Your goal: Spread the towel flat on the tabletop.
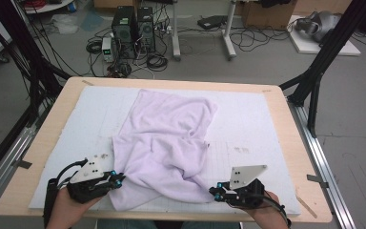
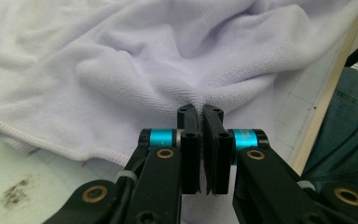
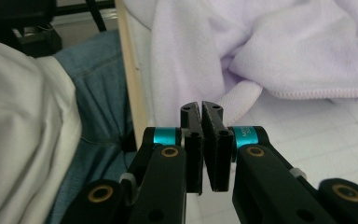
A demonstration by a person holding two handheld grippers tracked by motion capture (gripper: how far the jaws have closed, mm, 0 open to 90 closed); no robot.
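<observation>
One pale lilac towel (image 1: 164, 143) is lying crumpled on the white mat (image 1: 248, 124) covering the bench (image 1: 286, 143), its near edge reaching toward the person's side. Two tongs are working at it: the left tongs (image 1: 120, 180) are pinching the towel's near left edge (the left gripper view is showing fabric puckering right at the clenched tips), and the right tongs (image 1: 213, 192) are sitting clenched at the near right corner, a hemmed fold touching their tips; whether cloth is caught there, I cannot tell.

Left hand-held gripper (image 1: 119, 180) and right hand-held gripper (image 1: 214, 192) both have jaws pressed together.
</observation>
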